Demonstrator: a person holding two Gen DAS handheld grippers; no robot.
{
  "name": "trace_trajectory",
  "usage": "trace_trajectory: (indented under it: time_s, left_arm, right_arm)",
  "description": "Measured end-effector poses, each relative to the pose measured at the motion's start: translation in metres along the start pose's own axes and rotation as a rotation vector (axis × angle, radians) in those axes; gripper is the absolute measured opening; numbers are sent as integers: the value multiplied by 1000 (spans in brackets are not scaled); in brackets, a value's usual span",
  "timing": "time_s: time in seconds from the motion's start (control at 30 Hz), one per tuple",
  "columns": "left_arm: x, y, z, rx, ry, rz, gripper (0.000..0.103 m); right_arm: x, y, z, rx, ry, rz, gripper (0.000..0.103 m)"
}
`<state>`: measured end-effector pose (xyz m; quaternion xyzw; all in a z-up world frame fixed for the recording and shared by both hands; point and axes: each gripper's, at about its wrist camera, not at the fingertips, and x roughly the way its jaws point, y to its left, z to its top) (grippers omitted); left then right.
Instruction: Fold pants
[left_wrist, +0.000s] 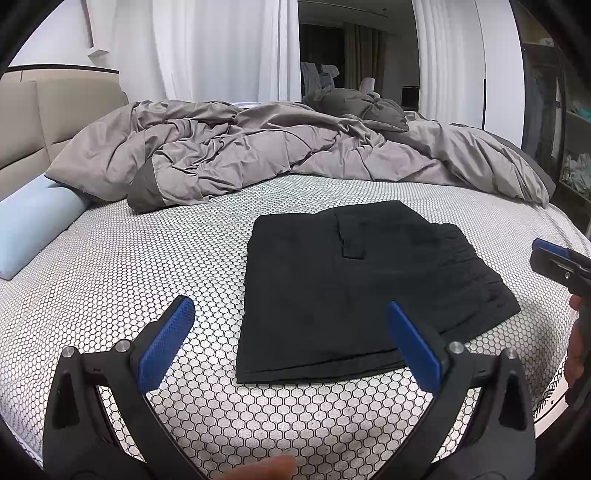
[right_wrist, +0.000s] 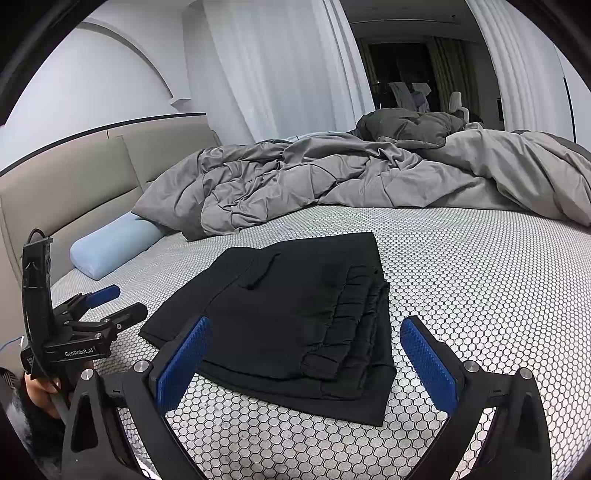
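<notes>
Black pants (left_wrist: 354, 284) lie folded into a flat rectangle on the patterned bed sheet (left_wrist: 147, 258), elastic waistband on the right. In the right wrist view the pants (right_wrist: 295, 314) show stacked layers with the waistband facing me. My left gripper (left_wrist: 291, 339) is open and empty, hovering just in front of the pants' near left corner. It also shows in the right wrist view (right_wrist: 118, 302) at the left, open. My right gripper (right_wrist: 306, 362) is open and empty above the pants' near edge. One of its fingertips (left_wrist: 550, 251) shows at the right edge of the left wrist view.
A crumpled grey duvet (left_wrist: 258, 155) covers the far half of the bed. A light blue pillow (left_wrist: 33, 225) lies at the left by the beige headboard (left_wrist: 55, 118). White curtains (right_wrist: 277, 74) hang behind. The bed edge is at the right (left_wrist: 554, 395).
</notes>
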<state>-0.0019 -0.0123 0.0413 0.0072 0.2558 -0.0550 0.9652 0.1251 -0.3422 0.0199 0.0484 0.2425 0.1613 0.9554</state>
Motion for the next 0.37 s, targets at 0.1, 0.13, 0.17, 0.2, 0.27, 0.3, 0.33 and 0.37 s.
trace_trajectory:
  time_s: [0.1,0.13,0.17,0.2,0.27,0.3,0.33,0.37]
  left_arm:
    - [0,0,0,1,0,0,102]
    - [0,0,0,2,1,0,102]
    - [0,0,0,1,0,1,102]
    - [0,0,0,1,-1,0,102]
    - [0,0,0,0,-2,-2,102]
    - [0,0,0,0,-3,-5,102]
    - [0,1,0,1,-3,-6,102]
    - [1,2,0,3,-2,-7,102]
  right_arm:
    - [0,0,0,0,0,-1,103]
    - [0,-1,0,0,0,1,103]
    - [0,-1,0,0,2,2,103]
    - [1,-1,0,0,4,1,103]
    - [1,-1,-1,-2,8,0,103]
    - [2,-2,-1,-3,9,0,103]
    - [2,-2,-1,-4,10,0,103]
    - [2,-2,-1,-6,10,0,103]
